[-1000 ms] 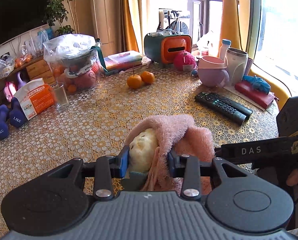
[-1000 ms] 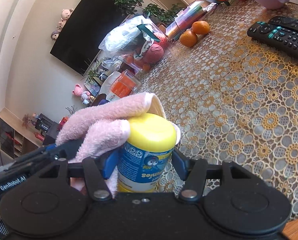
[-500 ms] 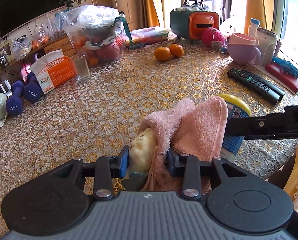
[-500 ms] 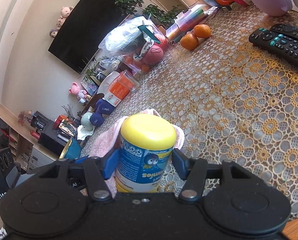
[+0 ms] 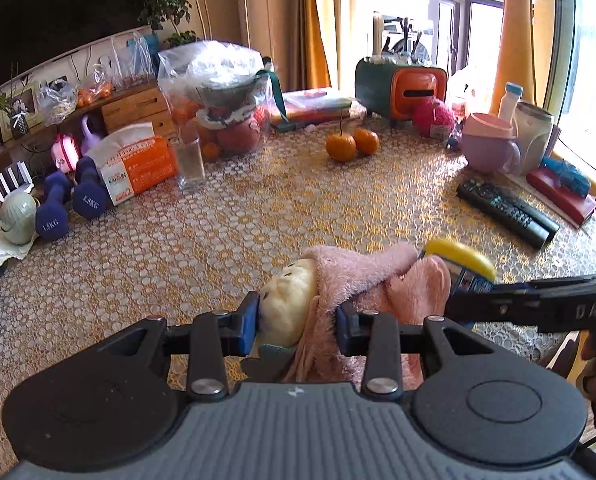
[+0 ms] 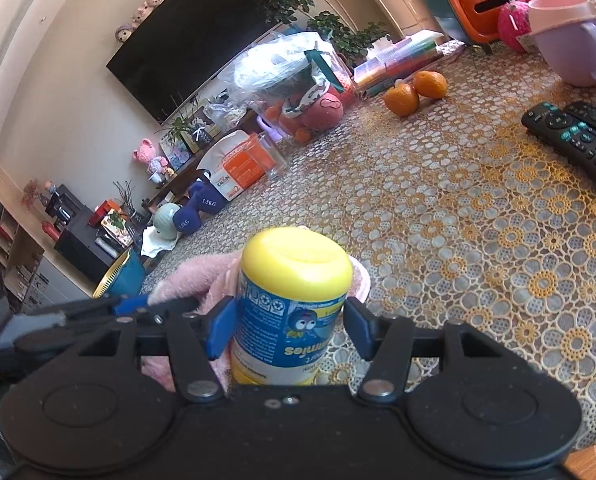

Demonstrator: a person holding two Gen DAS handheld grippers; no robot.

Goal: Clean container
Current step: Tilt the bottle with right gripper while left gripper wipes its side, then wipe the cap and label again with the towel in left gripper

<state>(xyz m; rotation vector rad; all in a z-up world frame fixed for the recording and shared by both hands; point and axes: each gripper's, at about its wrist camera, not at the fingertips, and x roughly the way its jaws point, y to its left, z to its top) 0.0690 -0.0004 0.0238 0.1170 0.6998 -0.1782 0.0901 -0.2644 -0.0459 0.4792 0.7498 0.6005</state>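
The bottle [image 6: 294,304] is held clamped in the right tool [image 6: 288,330] above the counter [image 6: 478,216]. A pink cloth [image 5: 354,284] is gripped by the left tool [image 5: 296,320] and pressed against the bottle's side. Wiping is judged under way; the yellow cap is uncovered, and how much of the surface remains cannot be told.

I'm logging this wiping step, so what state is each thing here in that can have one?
Left claw: shut on the cloth.
Right claw: shut on the bottle.
Cloth: bunched, draped against the bottle's side.
Bottle: yellow cap on, held off the table.
Glass: upright; I cannot tell if it holds anything.
Mug: upright.
Bag: open at the top.
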